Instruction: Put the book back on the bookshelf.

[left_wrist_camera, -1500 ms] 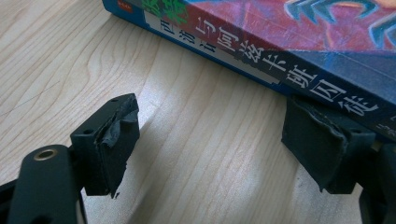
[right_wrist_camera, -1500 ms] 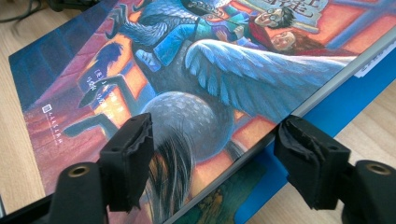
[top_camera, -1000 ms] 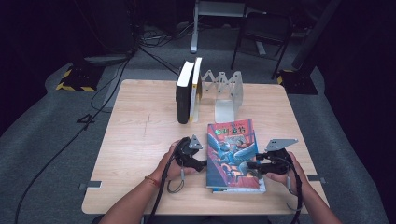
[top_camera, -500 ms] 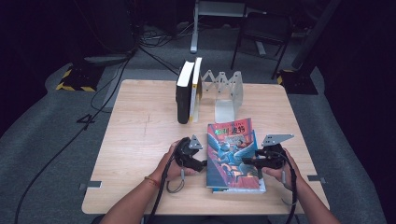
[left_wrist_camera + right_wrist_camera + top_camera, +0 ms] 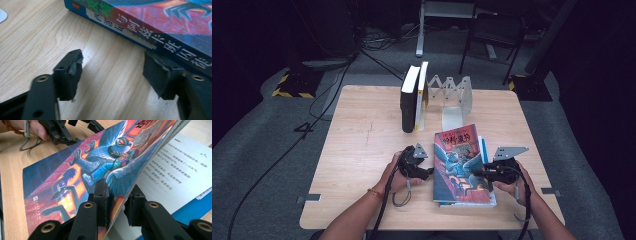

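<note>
From the high view, the paperback book [image 5: 462,167] lay flat on the near right part of the desk [image 5: 362,130], its picture cover up, with a blue-edged book under it. The left gripper [image 5: 424,172] rested just beside the book's spine edge and the right gripper [image 5: 479,175] sat at its opposite, opening edge. Farther back, two upright books [image 5: 413,97] stood against a metal folding bookend [image 5: 452,95], well apart from both hands

In the left gripper view, the spine [image 5: 140,32] ran across the top, and the jaws stood apart with only bare wood between them; they had just been closing, one pad near the spine but gripping nothing. If they shut there, they would likely pinch air or push the book sideways

In the right gripper view, the front cover [image 5: 82,170] was lifted off the first printed page [image 5: 172,175], and the jaws, which had just been closing, straddled its free edge; the pads looked close to the card, perhaps not yet pressing. The risks, as I judge them: a shallow bite letting the cover slip out, a hard pull creasing or tearing it at the hinge, or the whole book dragging across the desk while the left gripper held nothing down
</note>
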The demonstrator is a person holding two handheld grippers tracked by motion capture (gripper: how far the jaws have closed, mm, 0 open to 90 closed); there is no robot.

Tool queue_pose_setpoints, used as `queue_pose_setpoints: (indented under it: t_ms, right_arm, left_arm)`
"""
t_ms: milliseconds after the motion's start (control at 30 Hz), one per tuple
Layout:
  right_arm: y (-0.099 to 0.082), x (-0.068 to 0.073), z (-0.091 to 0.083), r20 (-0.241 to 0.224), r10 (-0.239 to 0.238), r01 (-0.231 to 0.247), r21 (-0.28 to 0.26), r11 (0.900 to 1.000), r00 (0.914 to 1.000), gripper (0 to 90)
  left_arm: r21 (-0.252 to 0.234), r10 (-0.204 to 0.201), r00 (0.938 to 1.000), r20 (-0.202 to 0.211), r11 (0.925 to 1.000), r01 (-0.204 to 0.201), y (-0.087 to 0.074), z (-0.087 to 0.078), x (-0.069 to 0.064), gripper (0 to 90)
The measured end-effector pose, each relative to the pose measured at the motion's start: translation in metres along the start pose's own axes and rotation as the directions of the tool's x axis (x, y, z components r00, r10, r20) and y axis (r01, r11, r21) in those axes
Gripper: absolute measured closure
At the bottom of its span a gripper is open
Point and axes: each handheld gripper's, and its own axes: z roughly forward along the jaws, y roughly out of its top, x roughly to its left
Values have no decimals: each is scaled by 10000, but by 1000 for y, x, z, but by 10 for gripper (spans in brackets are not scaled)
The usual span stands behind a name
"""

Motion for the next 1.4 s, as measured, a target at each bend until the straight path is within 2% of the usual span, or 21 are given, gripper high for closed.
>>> queue_pose_setpoints:
  t_ms: [100,233,400,533,600,667,700,800,867,900,933,967,1067,1133,1167,1200,1233,1267,1300,1367,1400]
  right_arm:
    - [-1,0,-1,-117,3,-4,-79,10000,9999,739]
    - [-1,1,-3,-194,-60,58,-137,9999,9998,744]
    - [-1,3,-4,-252,-258,253,-227,9994,9993,750]
    - [-2,4,-5,-324,-327,314,-411,9987,9989,754]
    - [-2,4,-6,-363,-382,363,-500,9981,9986,755]
    - [-2,5,-7,-353,-459,439,-548,9975,9983,755]
    - [-2,5,-7,-316,-521,503,-569,9971,9981,755]
    - [-1,6,-10,-313,-771,747,-731,9945,9965,755]
    - [-1,8,-13,-315,-875,841,-958,9918,9957,756]
    - [0,8,-15,-254,-949,918,-1043,9903,9952,756]
    - [1,10,-16,-154,-1065,1041,-1139,9880,9942,758]
    - [2,11,-18,-69,-1165,1149,-1208,9860,9932,759]
    - [6,14,-22,170,-1457,1467,-1378,9795,9892,767]
    - [8,15,-24,280,-1580,1604,-1574,9744,9870,773]
    - [9,16,-24,384,-1662,1703,-1652,9714,9853,777]
    - [9,16,-24,434,-1747,1797,-1787,9674,9837,779]
    - [9,16,-24,434,-1747,1797,-1787,9674,9837,779]
    - [11,15,-25,497,-1821,1884,-1951,9625,9820,789]
    - [11,15,-25,497,-1821,1884,-1951,9625,9820,789]
    - [11,14,-24,463,-1800,1858,-2130,9592,9826,795]
    - [10,14,-24,465,-1761,1821,-2230,9577,9833,797]
  left_arm:
    - [-65,35,10000,-4,10000,-35,1,0,2,400]
    - [-292,-304,9995,-13,9991,303,8,4,11,408]
    - [-141,-362,9989,-281,9993,358,18,16,23,408]
    - [-137,-902,9943,-576,9959,895,25,24,32,408]
    - [-173,-1173,9918,-502,9930,1166,28,26,38,419]
    - [-319,-1237,9915,-393,9920,1225,29,26,40,460]
    - [-571,-1290,9914,-240,9902,1274,28,26,41,484]
    - [-952,-905,9959,-59,9914,895,31,21,38,634]
    - [-1288,-756,9971,-120,9889,734,34,14,37,685]
    - [-1288,-756,9971,-120,9889,734,34,14,37,699]
    - [-1669,-698,9976,-27,9836,684,37,6,37,725]
    - [-1823,-759,9971,32,9804,752,40,2,38,731]
    - [-2077,-697,9973,245,9755,732,46,-10,40,776]
    - [-2284,-588,9981,172,9717,612,50,-18,42,780]
    - [-2416,-704,9967,404,9672,781,52,-21,44,789]
    - [-2571,-787,9959,436,9624,873,54,-24,46,794]
    - [-2571,-787,9959,436,9624,873,54,-24,46,794]
    - [-2907,-1185,9929,78,9498,1156,58,-30,48,802]
    - [-2907,-1185,9929,78,9498,1156,58,-30,48,812]
    - [-3125,-1429,9893,301,9388,1451,62,-32,53,813]
    - [-3134,-1403,9895,356,9386,1444,63,-32,54,816]
